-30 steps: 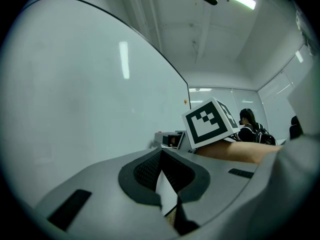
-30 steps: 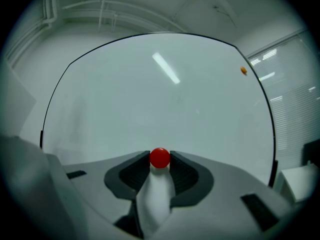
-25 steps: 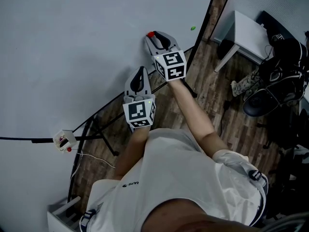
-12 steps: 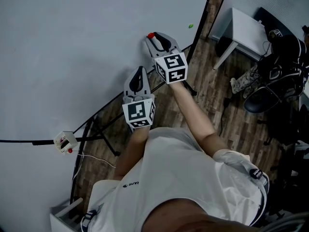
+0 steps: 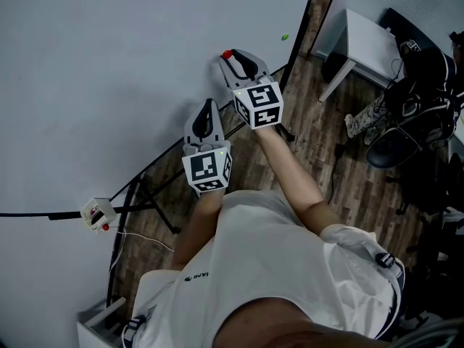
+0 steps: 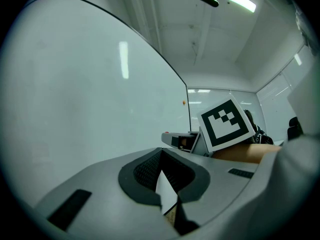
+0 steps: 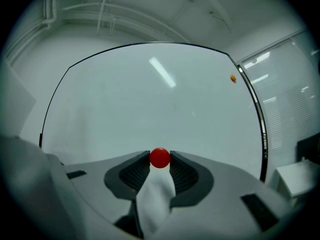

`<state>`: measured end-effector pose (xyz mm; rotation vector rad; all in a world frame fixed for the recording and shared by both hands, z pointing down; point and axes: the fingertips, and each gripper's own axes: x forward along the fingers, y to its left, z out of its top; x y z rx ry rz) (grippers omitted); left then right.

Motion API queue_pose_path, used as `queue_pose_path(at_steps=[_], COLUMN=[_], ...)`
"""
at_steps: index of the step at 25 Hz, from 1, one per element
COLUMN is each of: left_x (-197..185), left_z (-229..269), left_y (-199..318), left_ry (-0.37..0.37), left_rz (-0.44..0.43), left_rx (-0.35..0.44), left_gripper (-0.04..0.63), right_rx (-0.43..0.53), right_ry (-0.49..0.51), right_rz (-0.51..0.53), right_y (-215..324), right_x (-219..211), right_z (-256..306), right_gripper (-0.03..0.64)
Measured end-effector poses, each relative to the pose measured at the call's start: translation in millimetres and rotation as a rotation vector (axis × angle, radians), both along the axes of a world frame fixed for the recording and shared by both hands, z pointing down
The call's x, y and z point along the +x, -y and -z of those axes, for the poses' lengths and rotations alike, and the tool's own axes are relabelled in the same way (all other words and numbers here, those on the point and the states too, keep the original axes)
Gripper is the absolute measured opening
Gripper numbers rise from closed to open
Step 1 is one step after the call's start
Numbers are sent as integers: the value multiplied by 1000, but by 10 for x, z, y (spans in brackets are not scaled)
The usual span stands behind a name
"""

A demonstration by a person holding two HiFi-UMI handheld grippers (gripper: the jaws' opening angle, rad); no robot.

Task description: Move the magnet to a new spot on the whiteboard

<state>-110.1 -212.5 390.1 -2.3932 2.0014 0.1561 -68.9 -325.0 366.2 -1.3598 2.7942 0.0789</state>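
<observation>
A small red magnet [image 5: 227, 53] sits against the whiteboard [image 5: 109, 64], and my right gripper [image 5: 230, 56] is shut on it. In the right gripper view the red magnet [image 7: 160, 158] is pinched between the two dark pads, pressed to the whiteboard [image 7: 150, 109]. My left gripper [image 5: 209, 107] hangs lower and closer to the person, pointing at the board, shut with nothing in it. Seen from the left gripper view, its jaws [image 6: 161, 156] meet at the tips, and the right gripper's marker cube [image 6: 225, 124] shows beyond.
A second small magnet [image 5: 284, 37] sticks near the board's right edge [image 7: 233, 78]. The board's black stand legs [image 5: 156, 201] cross the wooden floor. A white table [image 5: 370, 42] and black bags [image 5: 420, 71] stand to the right. A small white box [image 5: 96, 212] hangs on a cable.
</observation>
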Motion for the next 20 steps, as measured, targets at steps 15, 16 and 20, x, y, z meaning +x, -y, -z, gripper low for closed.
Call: queue_pose_path(at_steps=[15, 16, 20], left_x=[20, 25, 56], left_z=[22, 21, 27], left_y=[34, 35, 41], left_ry=[-1, -1, 2], left_rz=[-2, -2, -4], left_rx=[5, 5, 5], left_gripper=[2, 2, 2], right_rx=[13, 12, 8], right_ry=[10, 10, 11], right_rz=[0, 1, 4], right_y=[-124, -129, -157], right_x=[90, 95, 119], right_z=[35, 26, 3], right_gripper=[132, 132, 132])
